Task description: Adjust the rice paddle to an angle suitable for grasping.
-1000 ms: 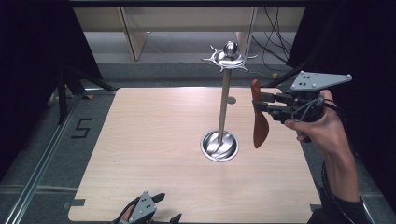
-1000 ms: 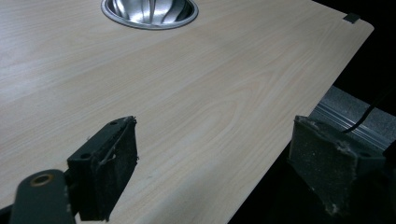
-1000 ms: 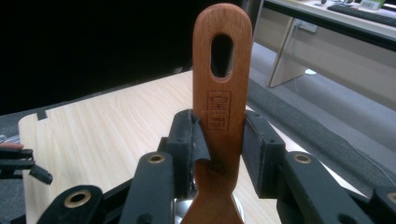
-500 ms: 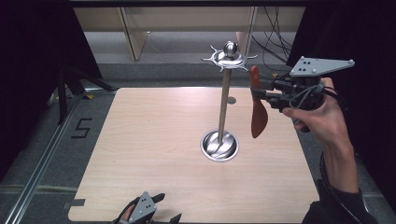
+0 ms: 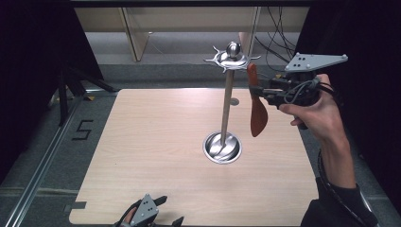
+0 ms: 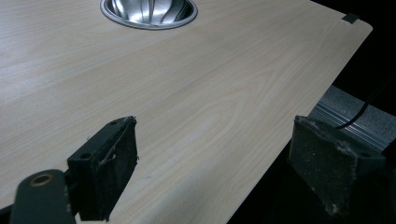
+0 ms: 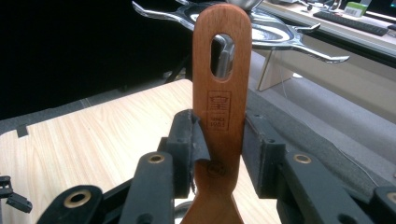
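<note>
At the near edge of the counter (image 5: 156, 142) we see the left gripper (image 6: 215, 172), its fingers wide apart over bare wood. Farther off, the right gripper (image 7: 219, 154) has its fingers clamped on the wooden spatula (image 5: 257, 111), hanging blade-down just beside the metal stand (image 5: 227, 109), handle near its top hooks.

A reddish-brown wooden spatula (image 5: 257, 108) hangs upright in mid-air above the desk (image 5: 156, 142), blade down, slotted handle end up beside the hooked crown of a silver utensil stand (image 5: 228, 101), whose round base sits on the desk.
</note>
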Tool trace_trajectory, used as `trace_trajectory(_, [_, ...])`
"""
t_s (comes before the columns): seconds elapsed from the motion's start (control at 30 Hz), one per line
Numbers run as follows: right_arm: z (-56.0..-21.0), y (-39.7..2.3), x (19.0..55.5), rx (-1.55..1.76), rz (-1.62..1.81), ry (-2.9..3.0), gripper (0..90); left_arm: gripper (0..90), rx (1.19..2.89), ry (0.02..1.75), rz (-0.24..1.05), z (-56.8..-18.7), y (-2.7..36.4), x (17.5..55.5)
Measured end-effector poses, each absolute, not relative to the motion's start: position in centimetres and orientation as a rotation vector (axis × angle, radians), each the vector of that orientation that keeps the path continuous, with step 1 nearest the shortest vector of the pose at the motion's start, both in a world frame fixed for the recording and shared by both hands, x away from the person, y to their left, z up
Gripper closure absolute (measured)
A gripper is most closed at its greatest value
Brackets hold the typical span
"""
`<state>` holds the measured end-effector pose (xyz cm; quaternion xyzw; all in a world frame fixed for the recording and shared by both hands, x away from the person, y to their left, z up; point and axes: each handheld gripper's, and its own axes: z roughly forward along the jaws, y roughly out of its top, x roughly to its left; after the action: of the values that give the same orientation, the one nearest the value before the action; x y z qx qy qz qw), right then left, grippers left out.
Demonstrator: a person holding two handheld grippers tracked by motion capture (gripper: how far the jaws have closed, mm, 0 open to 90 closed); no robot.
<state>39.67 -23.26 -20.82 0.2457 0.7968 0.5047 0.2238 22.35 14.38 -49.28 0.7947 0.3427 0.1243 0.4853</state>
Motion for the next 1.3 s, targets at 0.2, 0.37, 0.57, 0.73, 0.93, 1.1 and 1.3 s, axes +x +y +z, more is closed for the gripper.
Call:
trace_trajectory(0.2, [-21.0, -22.9, 40.3, 0.71, 1.396, 2.193, 67.0, 14.7, 1.925, 0.824, 0.292, -49.3, 14.4, 22.4])
trace_trajectory(0.37, [-21.1, -22.7, 40.7, 0.711, 1.397, 2.201, 67.0, 14.6, 1.93, 0.832, 0.299, -49.3, 14.4, 22.4])
trace_trajectory(0.57, [-21.2, -22.4, 41.1, 0.726, 1.402, 2.217, 67.0, 14.7, 1.913, 0.851, 0.279, -49.3, 14.3, 22.3])
trace_trajectory(0.73, [-21.7, -22.2, 41.3, 0.725, 1.421, 2.215, 67.0, 14.6, 1.919, 0.849, 0.28, -49.3, 14.4, 22.3])
trace_trajectory(0.93, [-21.9, -22.2, 41.2, 0.734, 1.438, 2.23, 67.4, 14.7, 1.919, 0.849, 0.28, -49.3, 14.4, 22.3])
trace_trajectory(1.1, [-22.2, -22.5, 41.3, 0.728, 1.446, 2.235, 66.1, 14.6, 1.942, 0.823, 0.294, -49.3, 14.5, 22.4])
trace_trajectory(1.3, [-22.5, -23.5, 40.8, 0.749, 1.468, 2.211, 61.4, 14.7, 1.928, 0.825, 0.291, -49.3, 14.4, 22.4])
